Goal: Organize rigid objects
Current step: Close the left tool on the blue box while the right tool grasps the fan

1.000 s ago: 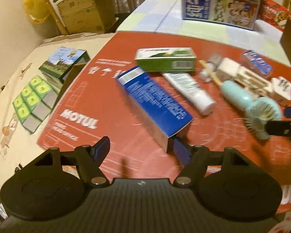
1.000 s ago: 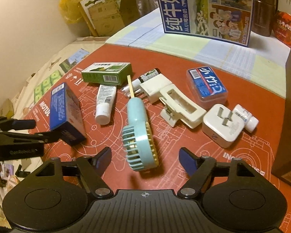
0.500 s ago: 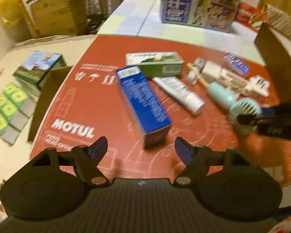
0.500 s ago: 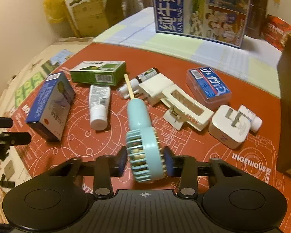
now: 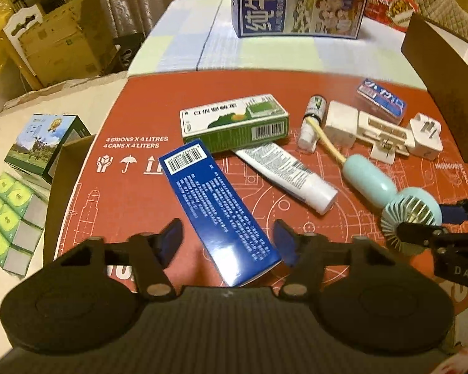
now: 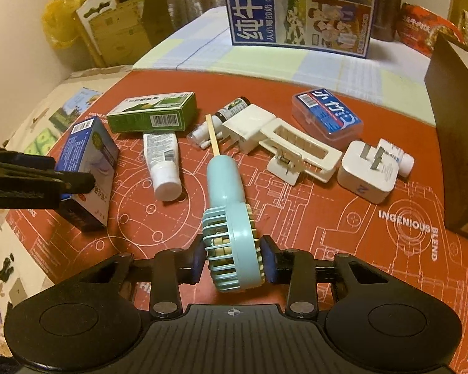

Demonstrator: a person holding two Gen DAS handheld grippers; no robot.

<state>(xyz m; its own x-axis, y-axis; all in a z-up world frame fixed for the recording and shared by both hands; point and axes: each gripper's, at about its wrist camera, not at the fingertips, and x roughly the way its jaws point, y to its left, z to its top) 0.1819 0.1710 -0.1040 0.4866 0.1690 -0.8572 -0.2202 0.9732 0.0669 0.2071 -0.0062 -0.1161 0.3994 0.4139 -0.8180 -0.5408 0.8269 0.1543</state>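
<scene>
Two grippers were at work over the red mat. Within the last second the right gripper had gone from spread wide to clamped on the head of the small teal fan, whose handle still pointed away toward the clutter of white plugs. The left gripper had meanwhile let go of the blue box, which now lay flat on the mat between its parted fingers, just in front of the green box and beside the white tube. By my judgement the box was placed and the fan was next to be lifted and repositioned.
</scene>
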